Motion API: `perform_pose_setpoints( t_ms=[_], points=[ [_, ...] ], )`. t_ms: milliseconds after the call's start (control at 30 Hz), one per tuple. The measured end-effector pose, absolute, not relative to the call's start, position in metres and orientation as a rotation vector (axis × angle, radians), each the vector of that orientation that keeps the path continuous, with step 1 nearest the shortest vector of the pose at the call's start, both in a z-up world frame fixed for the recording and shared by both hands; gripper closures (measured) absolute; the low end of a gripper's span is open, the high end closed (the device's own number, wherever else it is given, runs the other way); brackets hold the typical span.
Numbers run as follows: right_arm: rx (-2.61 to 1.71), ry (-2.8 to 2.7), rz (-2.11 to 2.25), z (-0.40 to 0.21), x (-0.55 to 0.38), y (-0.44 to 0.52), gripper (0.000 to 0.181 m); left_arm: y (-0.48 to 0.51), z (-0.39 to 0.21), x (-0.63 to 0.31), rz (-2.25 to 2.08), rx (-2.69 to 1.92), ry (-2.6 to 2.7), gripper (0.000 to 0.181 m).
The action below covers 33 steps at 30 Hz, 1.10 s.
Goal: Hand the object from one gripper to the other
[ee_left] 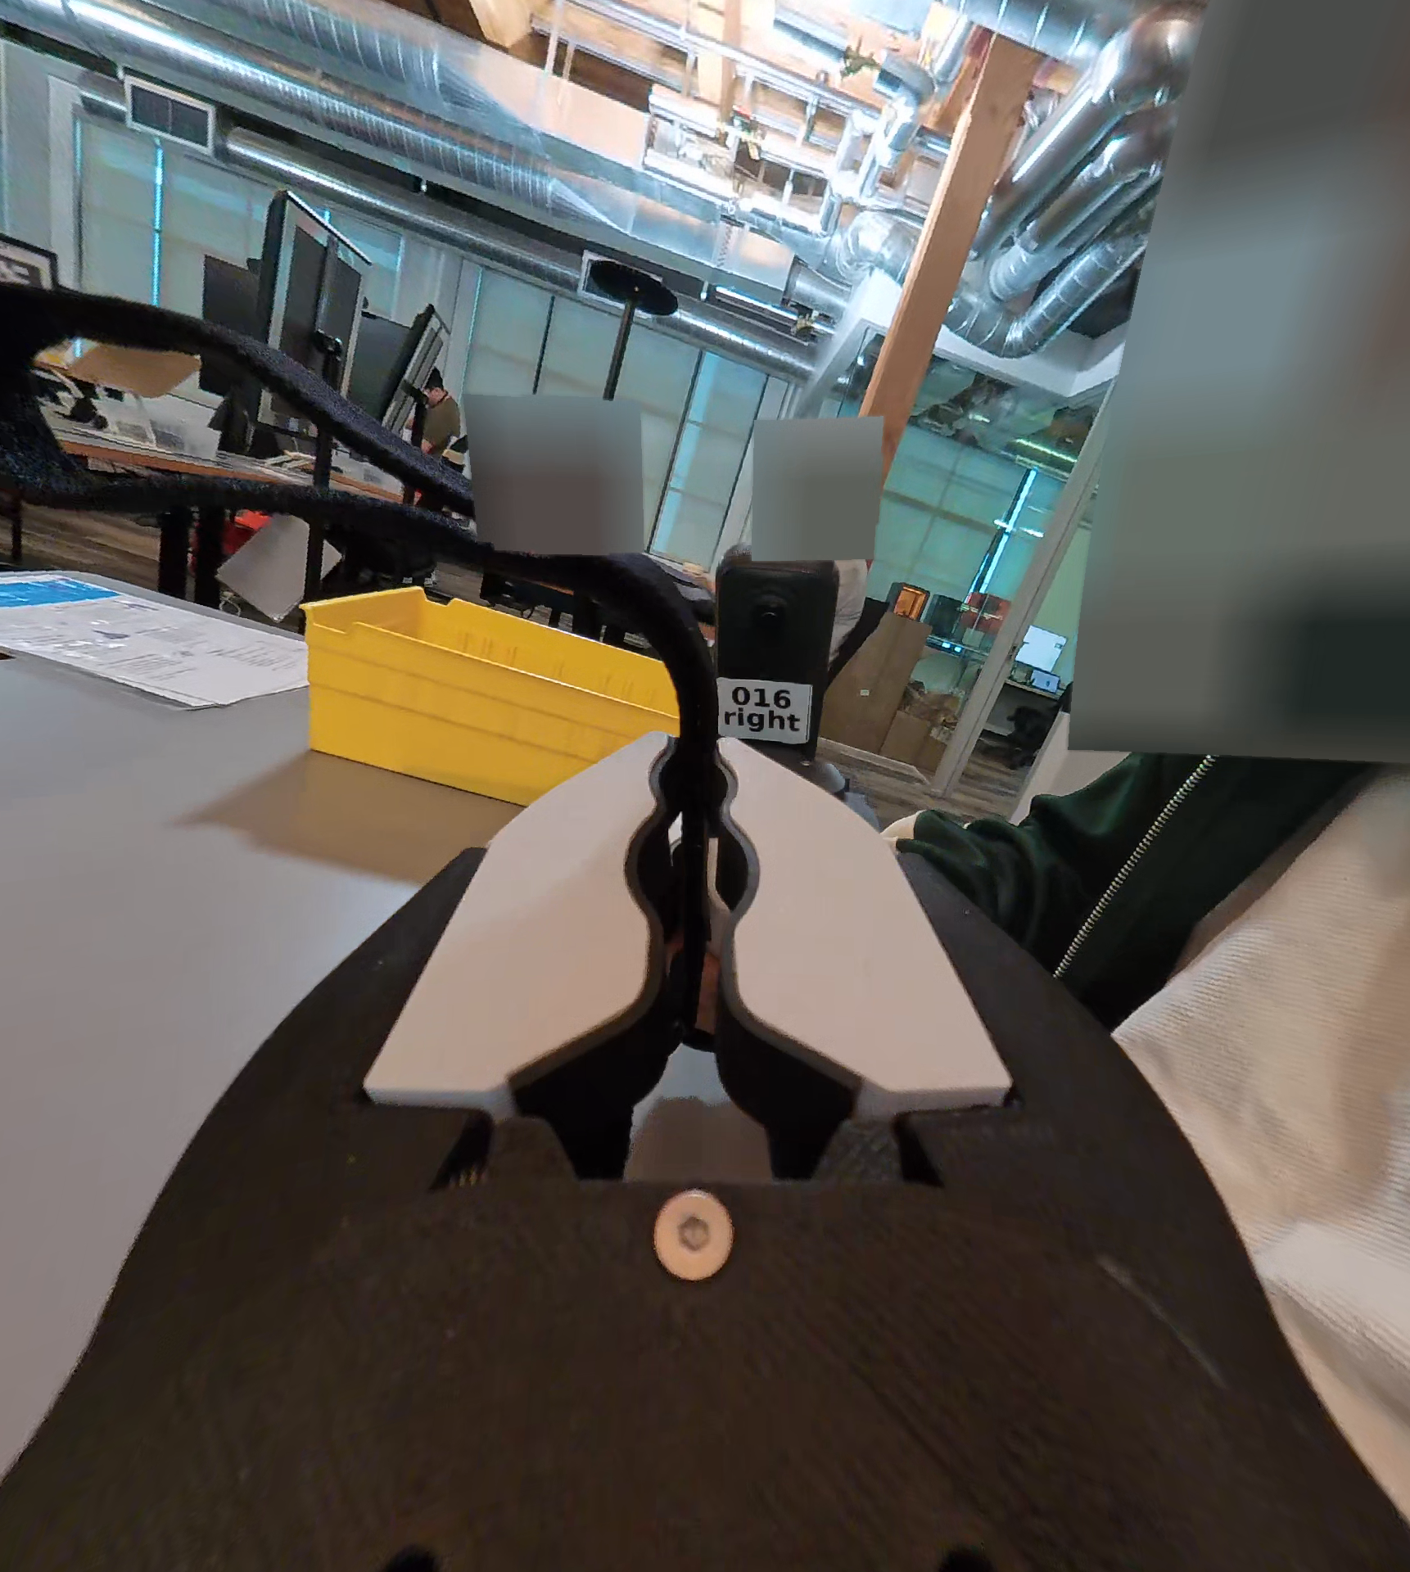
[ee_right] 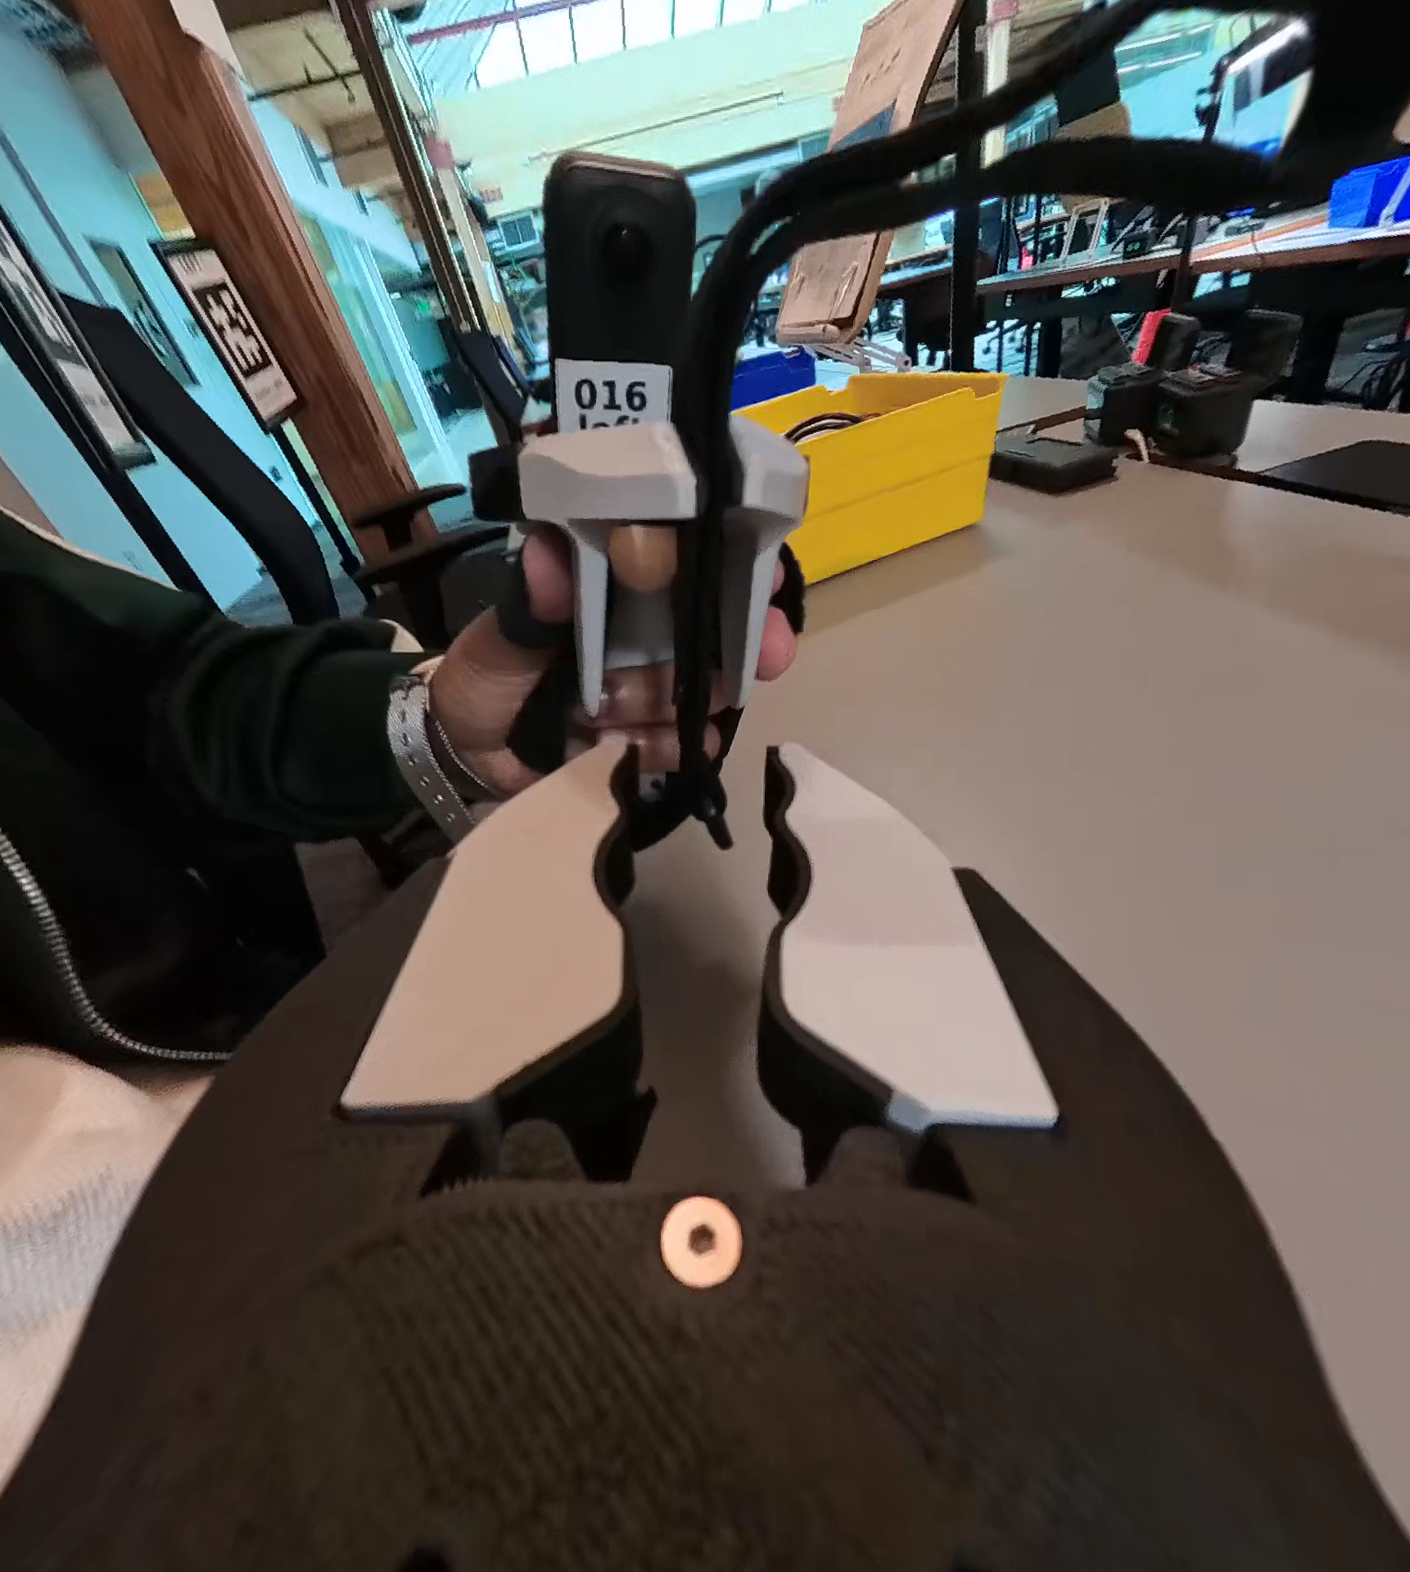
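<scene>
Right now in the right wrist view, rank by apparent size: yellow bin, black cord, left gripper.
1. black cord, longest span across the frame
2. left gripper and yellow bin look alike; the gripper is nearer the camera, so unranked

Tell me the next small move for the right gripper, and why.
Probably ease the right gripper forward, then close. Its jaws stand open with the black strap's dangling end just at their tips, not yet between them, while the left gripper is shut on the strap.
</scene>
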State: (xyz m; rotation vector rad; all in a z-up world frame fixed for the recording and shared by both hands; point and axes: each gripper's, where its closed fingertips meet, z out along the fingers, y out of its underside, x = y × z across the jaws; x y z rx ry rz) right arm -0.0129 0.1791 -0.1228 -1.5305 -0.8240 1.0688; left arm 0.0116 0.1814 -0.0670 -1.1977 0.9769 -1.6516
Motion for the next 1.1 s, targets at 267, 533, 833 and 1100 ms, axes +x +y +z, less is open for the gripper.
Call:
perform_pose_setpoints(
  t_ms=[267,533,833,1100],
  points=[
    [-1.486,-0.846,1.026,-0.117,-0.011,0.176,0.176,0.176,-0.065,0.016,-1.648,-1.177,0.99,0.173],
    [-1.425,-0.806,0.972,-0.104,0.0,0.18,0.177,0.2,-0.075,0.016,-1.529,-1.259,0.898,0.118],
    [-1.404,-0.766,1.019,-0.1,0.007,0.182,0.177,0.253,-0.097,-0.016,-1.359,-1.392,0.762,0.117],
    [-1.337,-0.822,1.244,-0.091,-0.002,0.16,0.177,0.233,-0.132,0.006,-0.896,-1.352,1.219,0.122]
  ],
)
